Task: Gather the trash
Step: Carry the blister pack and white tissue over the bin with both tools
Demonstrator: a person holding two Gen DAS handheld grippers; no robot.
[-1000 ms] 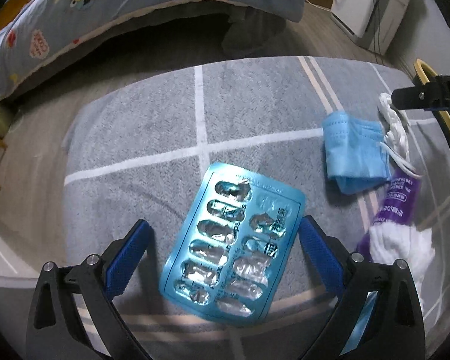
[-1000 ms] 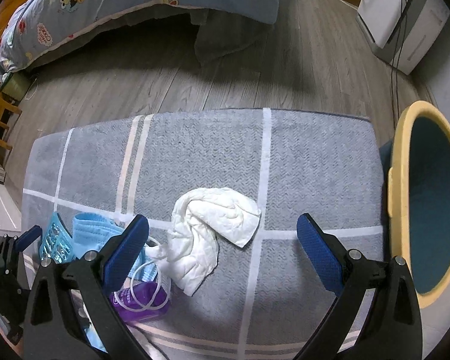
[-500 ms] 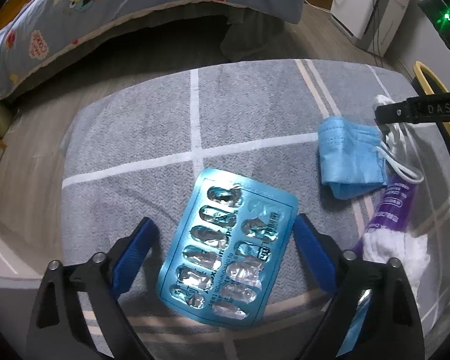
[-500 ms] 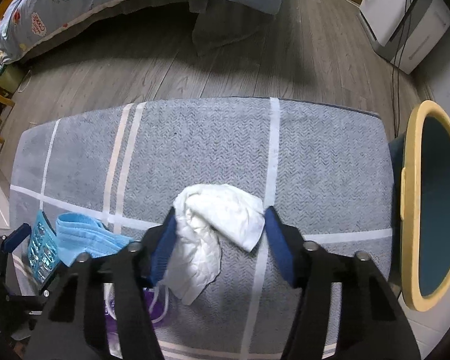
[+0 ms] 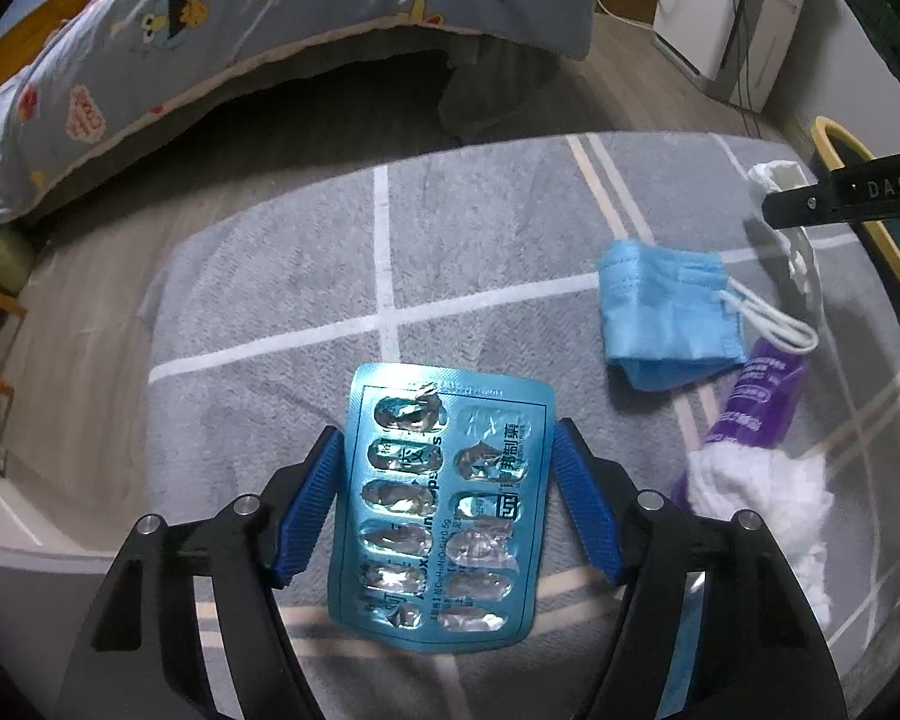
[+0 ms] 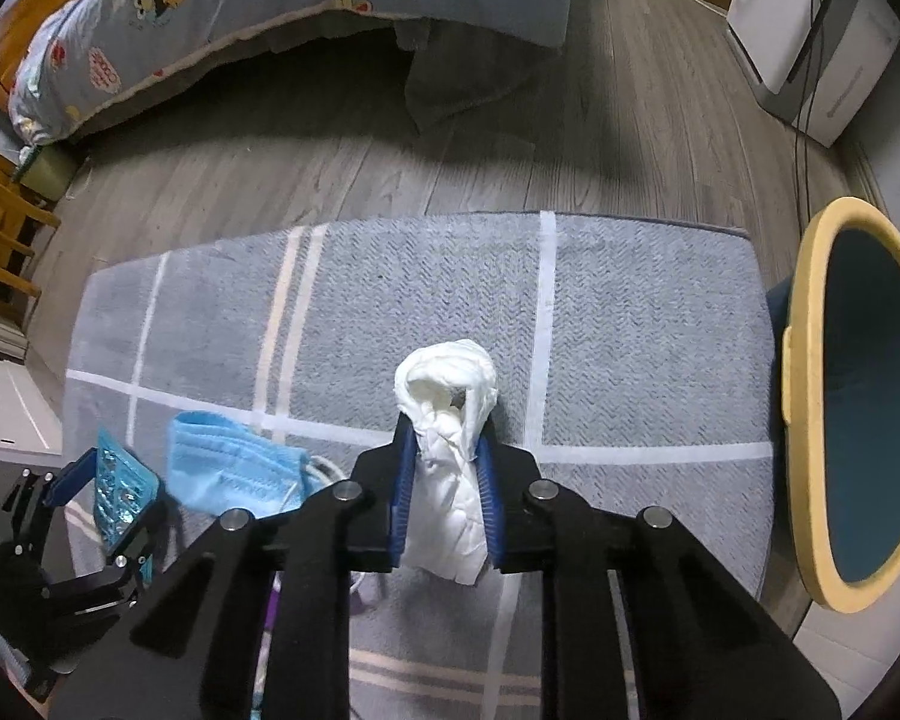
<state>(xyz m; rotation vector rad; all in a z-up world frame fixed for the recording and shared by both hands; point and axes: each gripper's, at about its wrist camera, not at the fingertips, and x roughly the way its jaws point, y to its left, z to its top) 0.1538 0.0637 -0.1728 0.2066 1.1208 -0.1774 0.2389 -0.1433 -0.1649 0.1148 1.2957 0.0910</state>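
An emptied blue blister pack [image 5: 444,504] lies on the grey rug between my left gripper's [image 5: 450,450] blue pads, which press on both its long edges. It also shows in the right wrist view [image 6: 117,492]. My right gripper [image 6: 447,450] is shut on a crumpled white tissue [image 6: 447,420] and squeezes it narrow. A blue face mask [image 5: 666,312] and a purple tube [image 5: 750,396] lie on the rug between the two grippers. Another white tissue [image 5: 762,498] covers the tube's near end.
The bin with a yellow rim [image 6: 810,408] and dark teal inside stands at the rug's right edge. A bed with a patterned blue quilt [image 6: 270,18] is beyond the rug. A white appliance [image 6: 810,42] stands far right. Wooden furniture [image 6: 0,228] is at left.
My left gripper closed in from wide open onto the blister pack's edges. My right gripper closed from wide open onto the white tissue, bunching it up.
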